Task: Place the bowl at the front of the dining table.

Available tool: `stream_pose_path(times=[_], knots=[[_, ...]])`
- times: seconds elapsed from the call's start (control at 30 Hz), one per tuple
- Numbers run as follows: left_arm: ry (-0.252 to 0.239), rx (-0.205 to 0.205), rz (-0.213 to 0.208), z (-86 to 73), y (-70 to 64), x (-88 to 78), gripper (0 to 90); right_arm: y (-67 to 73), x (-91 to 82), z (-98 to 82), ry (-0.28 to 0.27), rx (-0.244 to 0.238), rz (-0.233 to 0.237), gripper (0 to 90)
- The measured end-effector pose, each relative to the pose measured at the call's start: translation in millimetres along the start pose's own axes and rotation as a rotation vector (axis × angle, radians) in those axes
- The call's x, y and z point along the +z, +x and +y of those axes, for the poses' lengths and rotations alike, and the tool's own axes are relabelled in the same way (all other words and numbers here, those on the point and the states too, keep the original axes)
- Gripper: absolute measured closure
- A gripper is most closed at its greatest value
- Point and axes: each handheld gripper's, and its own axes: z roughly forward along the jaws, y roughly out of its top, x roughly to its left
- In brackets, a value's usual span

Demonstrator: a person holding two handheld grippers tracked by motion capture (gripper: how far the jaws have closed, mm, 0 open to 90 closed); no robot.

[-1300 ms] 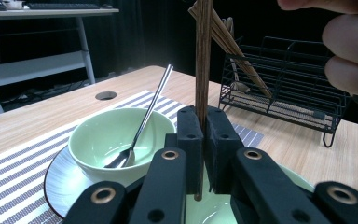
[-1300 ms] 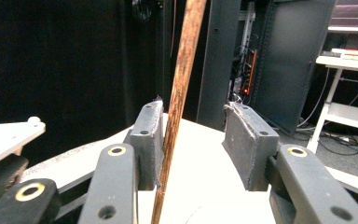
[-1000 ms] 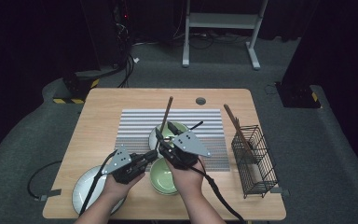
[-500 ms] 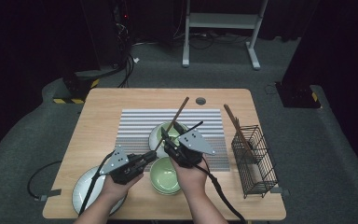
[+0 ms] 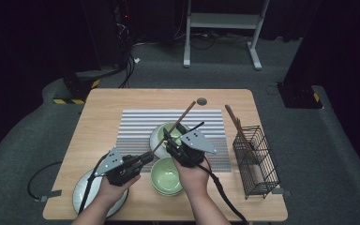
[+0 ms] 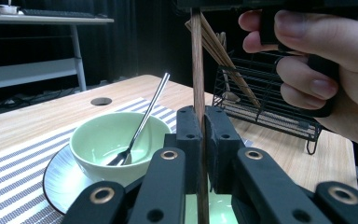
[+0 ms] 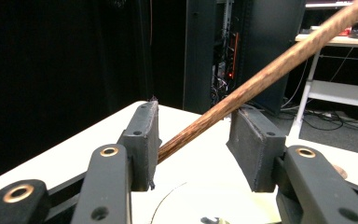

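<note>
Noted chopstick (image 5: 178, 121) leaning much further right than a second ago; then stood near upright over the striped mat (image 5: 131, 126). Hands otherwise barely shifted.

Far left: grey plate (image 5: 86, 199) under left forearm, not involved.

Left gripper (image 5: 151, 154): jaws together, clamped on lower end of chopstick, seen in left gripper view (image 6: 203, 135) pinching the stick (image 6: 196, 70) near its tip. Stick held in air, above near green bowl (image 5: 168, 176) and beside far bowl (image 5: 161, 133) with its spoon (image 6: 142, 123).

Right gripper (image 5: 172, 139): jaws apart, straddling the stick mid-length; in right gripper view (image 7: 193, 135) stick (image 7: 270, 70) crosses the gap, close to or touching one pad, clear of the other.

Far right: wire basket (image 5: 258, 159), more chopsticks (image 5: 236, 126) already leaning in it.

Risks, judged:
- Grip near one end only, so long lever; could pivot or slip out and drop into a bowl.
- Closing right jaws on the slanted stick could twist it against the left clamp.
- Releasing left too early would lose it.
</note>
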Motion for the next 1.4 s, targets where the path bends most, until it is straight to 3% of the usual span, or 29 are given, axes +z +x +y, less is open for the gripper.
stream_pose_path(times=[0.53,0.73,0.97,1.4], knots=[[-0.017,-0.022,0.003,-3.2,5.4,-4.8,84.8,-3.0,0.5,-3.3,0.016,0.016,0.002,48.9],[-0.031,-0.043,0.037,-2.8,11.0,-10.2,84.9,-2.9,-5.0,-0.7,0.011,0.007,-0.013,48.8],[-0.021,-0.016,0.087,-0.3,11.3,-14.0,84.7,-3.2,-12.6,1.5,-0.001,-0.027,-0.024,51.6],[0.001,-0.015,0.135,0.3,19.3,-17.5,84.7,-15.9,-36.0,-6.8,0.005,-0.073,-0.068,51.6]])
